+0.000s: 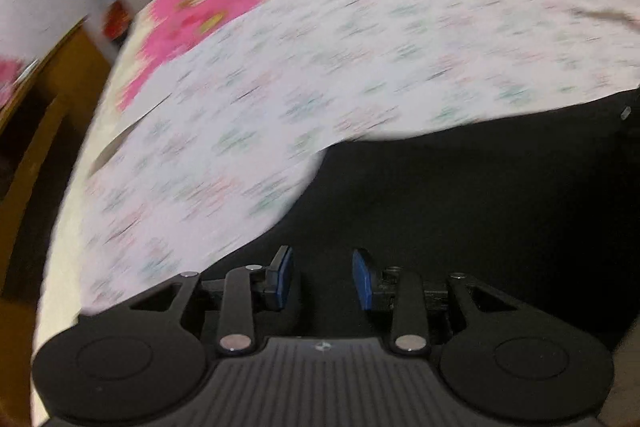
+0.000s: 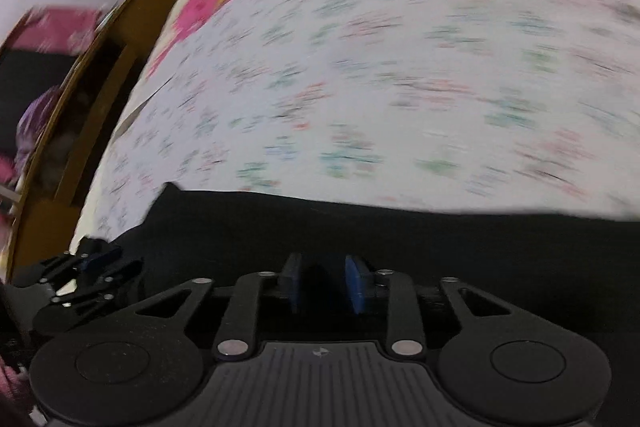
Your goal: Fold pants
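Tilting down over black pants [image 2: 360,227], left gripper [image 1: 322,279] apart, right gripper [image 2: 324,281] pinching cloth

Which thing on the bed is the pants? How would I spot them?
Find the bed, covered by a pale sheet with tiny flowers and big pink blooms. At its near edge lie the pants, a plain black cloth. Nothing else on the bed is dark and unpatterned.

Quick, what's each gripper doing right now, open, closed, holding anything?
Left gripper: jaws open, nothing visibly held.
Right gripper: jaws nearly closed, apparently pinching a fold of the black pants.
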Demonstrator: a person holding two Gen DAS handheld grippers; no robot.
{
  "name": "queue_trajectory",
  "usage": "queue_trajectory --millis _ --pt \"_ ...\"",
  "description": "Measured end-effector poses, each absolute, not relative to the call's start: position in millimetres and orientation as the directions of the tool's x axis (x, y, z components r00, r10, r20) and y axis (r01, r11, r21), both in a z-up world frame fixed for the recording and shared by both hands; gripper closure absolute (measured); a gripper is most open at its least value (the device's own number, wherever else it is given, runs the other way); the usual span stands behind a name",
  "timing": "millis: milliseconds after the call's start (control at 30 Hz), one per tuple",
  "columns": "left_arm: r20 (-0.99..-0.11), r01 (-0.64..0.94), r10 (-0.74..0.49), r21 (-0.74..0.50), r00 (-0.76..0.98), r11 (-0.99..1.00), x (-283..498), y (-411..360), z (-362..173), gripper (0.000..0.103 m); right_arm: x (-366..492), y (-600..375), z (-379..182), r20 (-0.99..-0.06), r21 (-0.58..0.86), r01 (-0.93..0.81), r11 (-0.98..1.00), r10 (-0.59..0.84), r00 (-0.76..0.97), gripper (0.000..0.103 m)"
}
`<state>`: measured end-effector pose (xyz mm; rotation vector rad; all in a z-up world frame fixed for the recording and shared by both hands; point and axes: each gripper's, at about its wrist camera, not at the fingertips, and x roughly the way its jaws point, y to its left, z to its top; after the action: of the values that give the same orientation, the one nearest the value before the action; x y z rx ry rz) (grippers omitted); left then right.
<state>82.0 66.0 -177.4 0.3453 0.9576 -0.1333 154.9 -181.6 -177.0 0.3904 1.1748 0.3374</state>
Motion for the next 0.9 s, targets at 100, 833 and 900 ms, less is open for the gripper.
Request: queue_trajectory --millis 100,833,900 --pt "-0.831 0.356 -0.06 0.171 0.554 0.919 80 18 -180 0.059 134 -226 -187 -0.845 0.426 0.042 0.904 0.381 0.375 0.096" --pt "-0.827 0.643 -0.107 0.34 0.552 0.687 82 -179 -196 0.059 27 -418 -225 -0.765 0.609 0.541 0.58 0.251 0.593 0.08" --pt "-0.829 0.666 -0.125 0.339 0.546 0.665 82 -186 -197 0.059 21 -420 -230 -0.733 0.646 0.539 0.541 0.243 0.635 0.08"
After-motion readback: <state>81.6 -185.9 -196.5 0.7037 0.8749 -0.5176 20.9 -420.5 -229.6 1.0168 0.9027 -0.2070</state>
